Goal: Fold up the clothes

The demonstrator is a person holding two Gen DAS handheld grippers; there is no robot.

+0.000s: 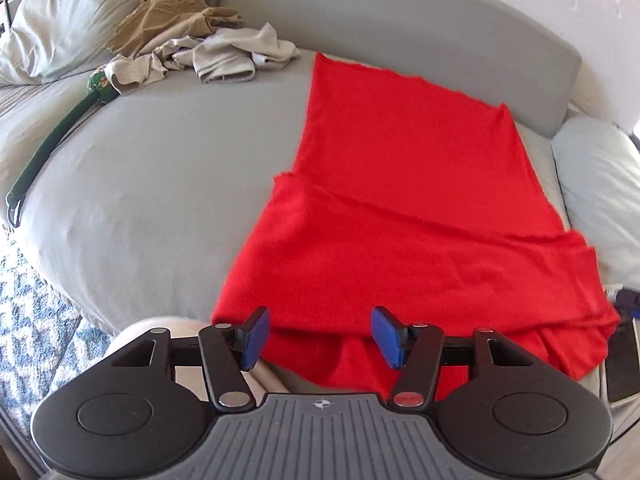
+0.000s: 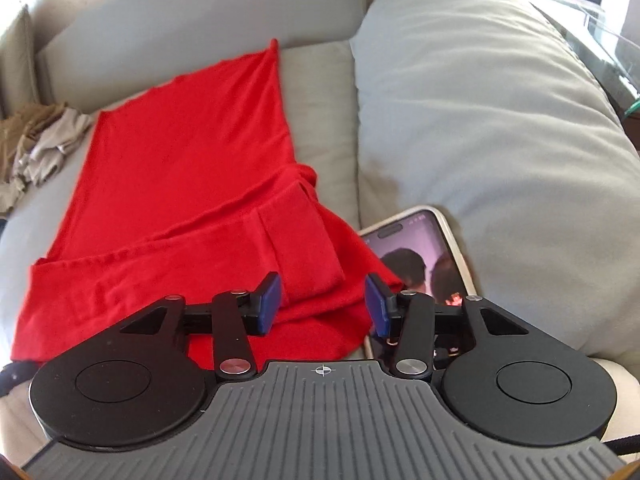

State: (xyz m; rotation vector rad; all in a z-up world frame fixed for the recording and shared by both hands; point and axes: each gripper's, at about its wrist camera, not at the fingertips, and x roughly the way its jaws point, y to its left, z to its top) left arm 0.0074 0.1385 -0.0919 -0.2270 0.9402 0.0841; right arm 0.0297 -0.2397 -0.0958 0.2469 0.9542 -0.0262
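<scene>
A red garment (image 1: 408,184) lies spread lengthwise on the grey couch seat (image 1: 152,184), its near end folded over on itself. My left gripper (image 1: 320,336) hangs open above the garment's near edge, blue pads apart with only cloth lying below them. In the right wrist view the same red garment (image 2: 192,184) shows a folded flap near its right corner. My right gripper (image 2: 324,304) is open just over that corner, and neither pad presses on the fabric.
A heap of beige and tan clothes (image 1: 200,44) sits at the couch's far left, beside a green strap (image 1: 60,136). A big pale cushion (image 2: 488,128) fills the right side. A phone (image 2: 420,264) with a lit screen lies next to the garment's corner. Patterned rug (image 1: 28,320) below left.
</scene>
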